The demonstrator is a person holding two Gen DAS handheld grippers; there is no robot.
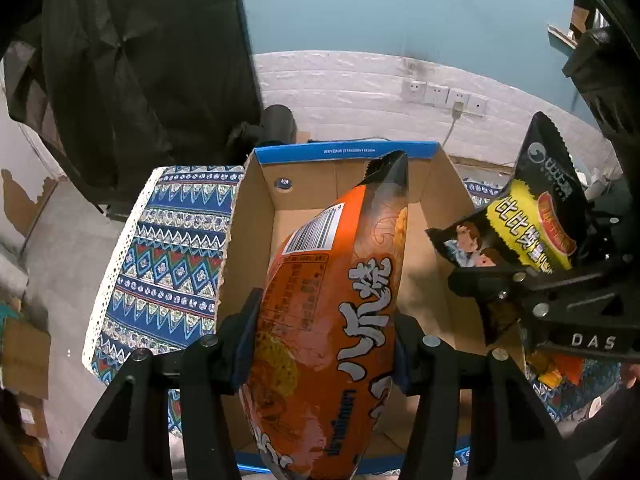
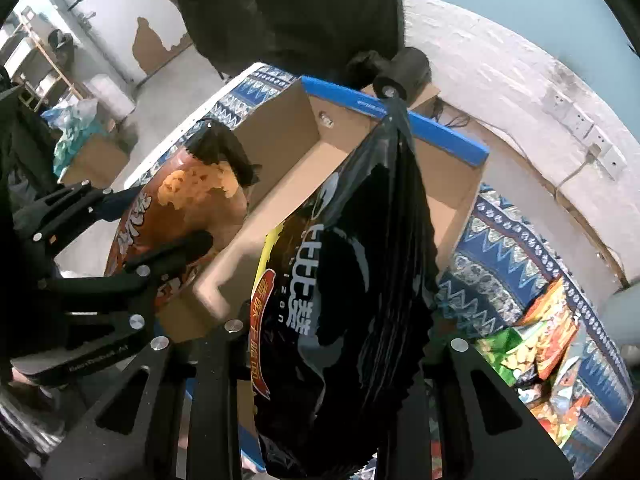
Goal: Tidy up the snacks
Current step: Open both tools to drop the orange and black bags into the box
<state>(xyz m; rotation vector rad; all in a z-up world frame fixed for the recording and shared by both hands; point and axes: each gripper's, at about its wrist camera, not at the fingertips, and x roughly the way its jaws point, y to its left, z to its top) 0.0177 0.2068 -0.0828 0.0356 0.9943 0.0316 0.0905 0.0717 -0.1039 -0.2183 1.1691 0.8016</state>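
Count on inspection:

- Grippers: two, left gripper (image 1: pixel 324 344) and right gripper (image 2: pixel 336 344).
- Held snack bags: two, one orange bag (image 1: pixel 332 312) and one black bag (image 2: pixel 348 288).
- Loose snack packets (image 2: pixel 536 344) on the cloth (image 1: pixel 172 264): several in a heap; exact number cannot be told.
- Cardboard boxes (image 1: pixel 436 200): one.
- Wall sockets (image 1: pixel 436 94): four, one with a plug in it.

The open cardboard box (image 1: pixel 360 184) shows bare floor inside, open from above. An orange snack bag (image 1: pixel 332 320) and a black snack bag (image 2: pixel 352 300) hang over its opening; a snack pile (image 2: pixel 540 344) crowds the tabletop (image 1: pixel 168 248) at its right.
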